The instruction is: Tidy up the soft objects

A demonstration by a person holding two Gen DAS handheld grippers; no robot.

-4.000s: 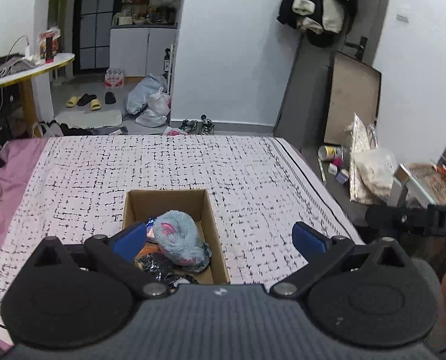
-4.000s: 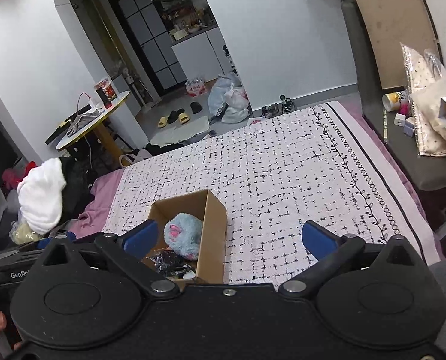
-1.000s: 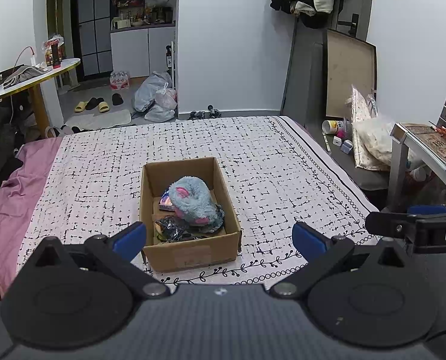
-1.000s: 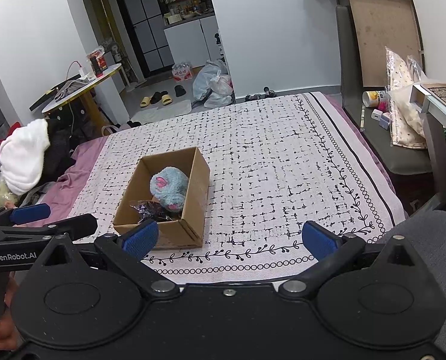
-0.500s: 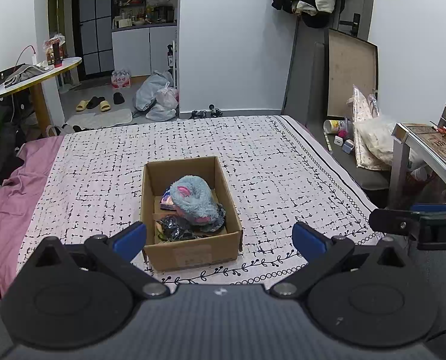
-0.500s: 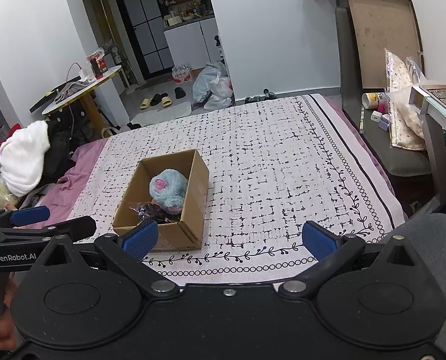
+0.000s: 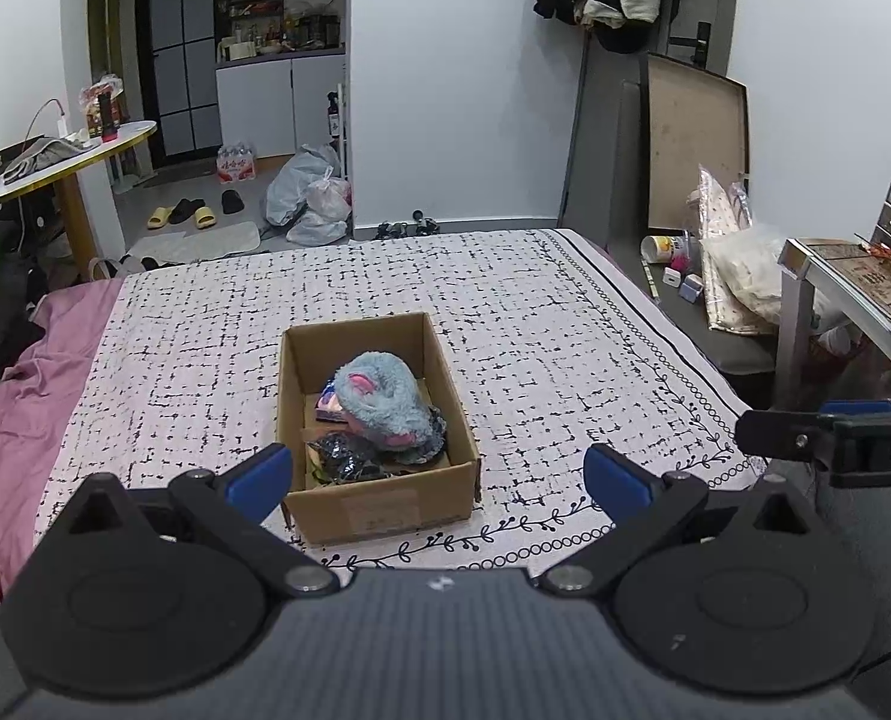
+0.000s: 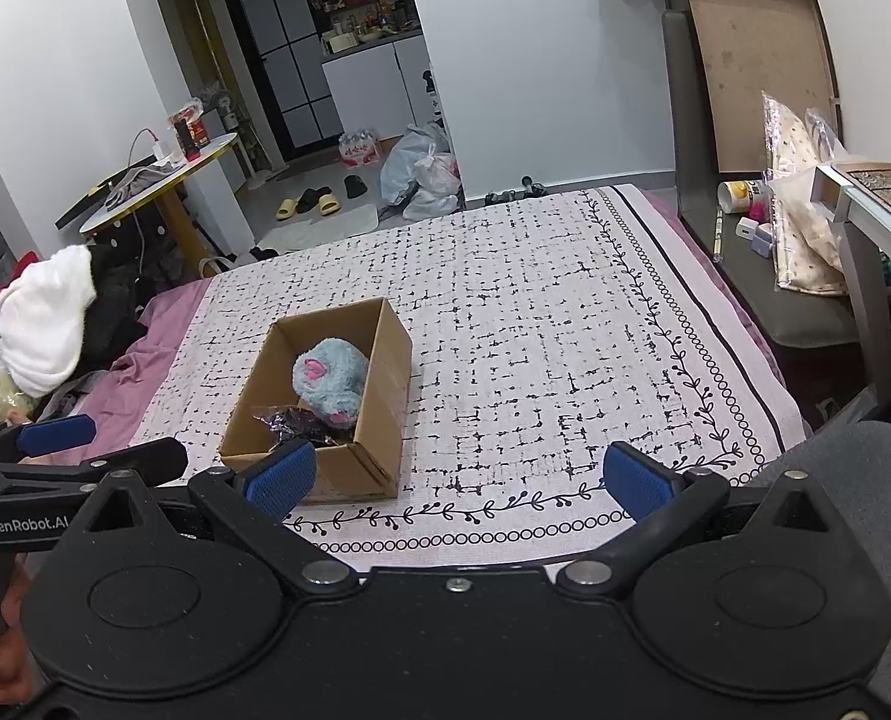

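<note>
left wrist view:
left gripper (image 7: 439, 480): bottom of frame, fingers spread wide, nothing between them, held above the near edge of the bed
fingers (image 7: 259, 477): blue pads; left pad overlaps the box's near left corner in the picture, contact unclear
box (image 7: 379, 501): open cardboard, centre of frame, sits on the bed near the front edge
soft toy (image 7: 385, 405): fluffy blue with pink patches, inside the box, toward middle and right
dark item (image 7: 340, 456): crinkled black thing, inside the box at the near left, just beside the toy
bed (image 7: 535, 324): white cover with black dashes, vine border along the near edge; pink sheet at left
right gripper (image 7: 835, 438): right edge of frame, seen side-on, black arm with blue pad, nothing seen in it
round table (image 7: 61, 159): upper left, clutter on top
slippers (image 7: 184, 213): yellow and black, on the floor upper left

right wrist view:
right gripper (image 8: 457, 477): bottom of frame, fingers wide apart, empty, above the bed's near edge
box (image 8: 385, 378): centre left, on the bed, open top
soft toy (image 8: 328, 381): blue, in the far half of the box
dark item (image 8: 295, 423): near half of the box, touching the toy
left gripper (image 8: 67, 450): lower left edge, black arm and blue pad, spread, nothing held
hand (image 8: 1, 660): lower left corner, partly visible behind the tool
white bundle (image 8: 46, 318): left edge, on a dark pile beside the bed
</note>
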